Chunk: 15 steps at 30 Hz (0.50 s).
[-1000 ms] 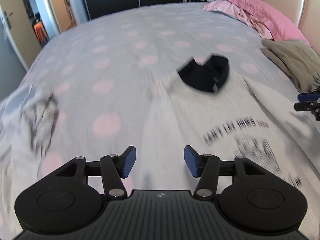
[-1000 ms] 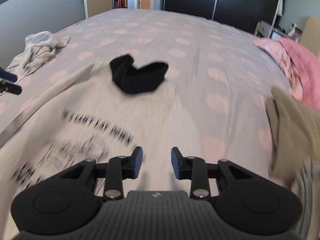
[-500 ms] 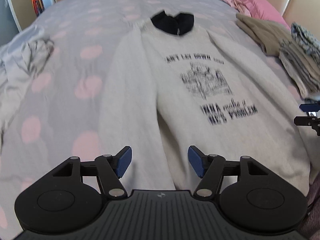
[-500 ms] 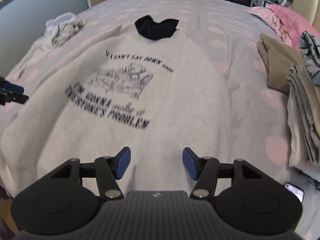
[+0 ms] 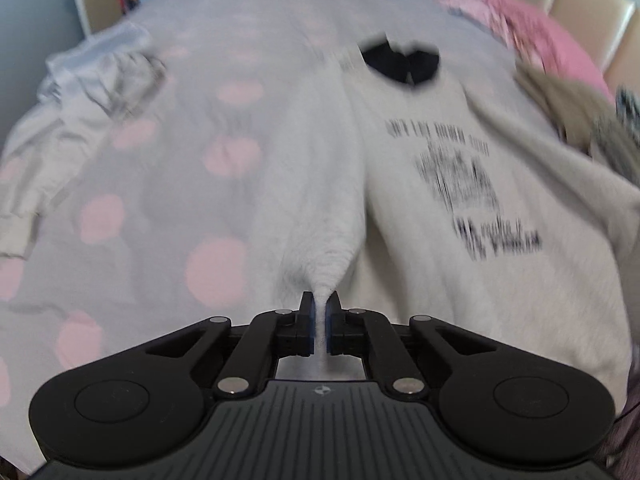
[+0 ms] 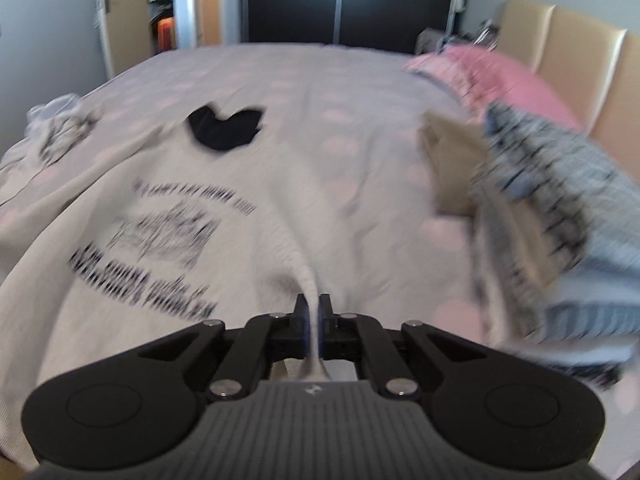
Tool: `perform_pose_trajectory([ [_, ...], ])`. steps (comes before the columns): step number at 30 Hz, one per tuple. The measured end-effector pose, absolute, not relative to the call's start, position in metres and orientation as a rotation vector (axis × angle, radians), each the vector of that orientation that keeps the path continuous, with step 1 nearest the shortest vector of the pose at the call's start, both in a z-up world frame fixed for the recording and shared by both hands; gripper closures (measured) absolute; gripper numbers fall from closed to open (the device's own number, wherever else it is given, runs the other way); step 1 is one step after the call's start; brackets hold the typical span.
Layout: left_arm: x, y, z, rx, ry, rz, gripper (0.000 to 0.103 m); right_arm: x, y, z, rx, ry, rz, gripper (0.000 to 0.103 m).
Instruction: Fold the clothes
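Your left tool (image 5: 319, 310) is clamped tight on a pinch of the pale grey printed sweatshirt with the black collar (image 5: 420, 216), and your right tool (image 6: 314, 312) is closed the same way on another pinch of it. The sweatshirt lies spread face-up on the pink-spotted grey bed (image 5: 168, 184), its fabric pulled into ridges toward both tools.
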State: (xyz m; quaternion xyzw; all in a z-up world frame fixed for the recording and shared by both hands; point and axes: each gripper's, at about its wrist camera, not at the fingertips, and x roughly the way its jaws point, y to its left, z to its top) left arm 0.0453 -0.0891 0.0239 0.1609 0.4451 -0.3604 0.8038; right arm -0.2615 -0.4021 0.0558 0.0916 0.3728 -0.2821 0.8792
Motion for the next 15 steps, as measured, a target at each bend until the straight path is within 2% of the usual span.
perform_pose_trajectory([
  [4,0.081,-0.073,0.066,0.221,0.879,-0.711,0.100,-0.255,-0.436,0.082,0.171,0.737,-0.687,0.099],
  [9,0.132,-0.065,0.103,0.203,0.784,-0.597,0.100,-0.233,-0.487,0.121,0.083,0.683,-0.833,0.099],
  [15,0.210,-0.055,0.118,0.233,0.730,-0.432,0.100,-0.193,-0.559,0.119,0.074,0.732,-0.975,0.099],
])
